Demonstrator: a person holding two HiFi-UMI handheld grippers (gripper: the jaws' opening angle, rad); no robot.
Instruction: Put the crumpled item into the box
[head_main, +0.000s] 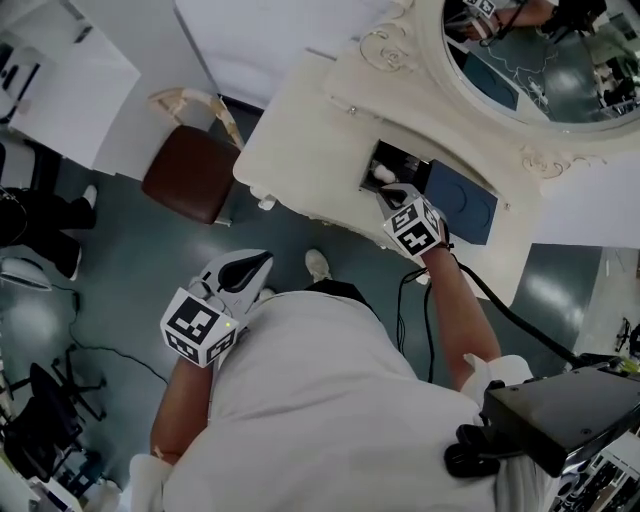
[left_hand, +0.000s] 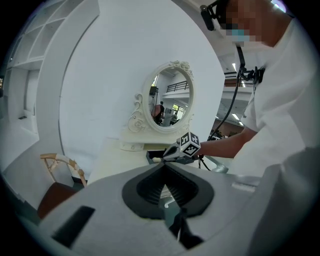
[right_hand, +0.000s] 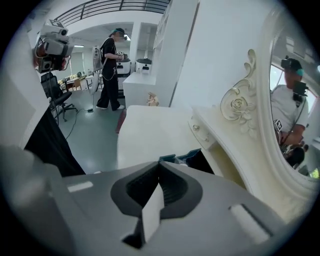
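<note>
Reaching across the cream bench (head_main: 300, 140), the right claw (head_main: 389, 194) points its tip at the mouth of a small dark box (head_main: 412, 166) that stands open below the oval mirror (head_main: 540, 70). Seen from its own camera, this claw has its jaws pressed together at the tip with nothing pinched between them, and the box's dark rim lies just beyond.

A white crumpled item (head_main: 383, 173) lies inside the box, at the end nearest the claw. From the head view it sits just ahead of the tip, though whether the two touch is hard to tell at this size. A blue board (head_main: 462, 203) lies flat on the bench, directly beside the box on the side away from the bench's front edge.

The left claw (head_main: 263, 258) hangs low by the person's waist, over the grey floor (head_main: 110, 250) and well apart from the bench, aimed toward the mirror. Its jaws are also closed tip to tip and hold nothing.

A brown stool (head_main: 190, 172) stands on the floor near the bench's corner. In the right gripper view, another person (right_hand: 111, 70) in dark clothes stands far off across the room.
</note>
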